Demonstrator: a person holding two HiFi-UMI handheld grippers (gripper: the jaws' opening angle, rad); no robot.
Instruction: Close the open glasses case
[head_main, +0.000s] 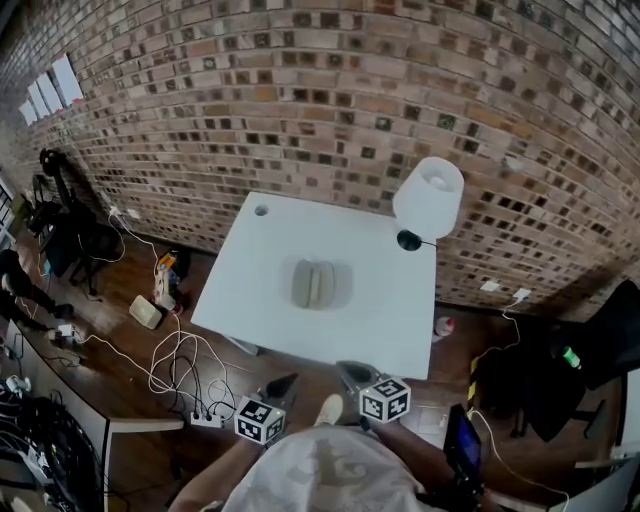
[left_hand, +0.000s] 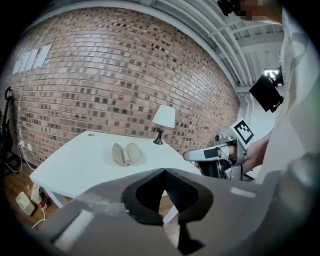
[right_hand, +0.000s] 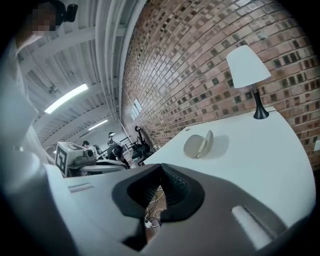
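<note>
Grey glasses case (head_main: 321, 284) open on table (head_main: 255, 262)

A white table (head_main: 262, 252) carries an open glasses case (head_main: 321, 284) and a lamp (head_main: 428, 198).

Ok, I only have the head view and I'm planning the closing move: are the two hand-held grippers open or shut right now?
Observer: The left hand-held gripper is shut. Its own view shows the jaws together with nothing between them.
Operator: And the right one?
Observer: The right hand-held gripper is shut too, jaws together and empty.
Operator: From above the case looks flat. Is it?
Observer: No. In the right gripper view the case has its two halves rising in a V, with one seen almost edge-on.
</note>
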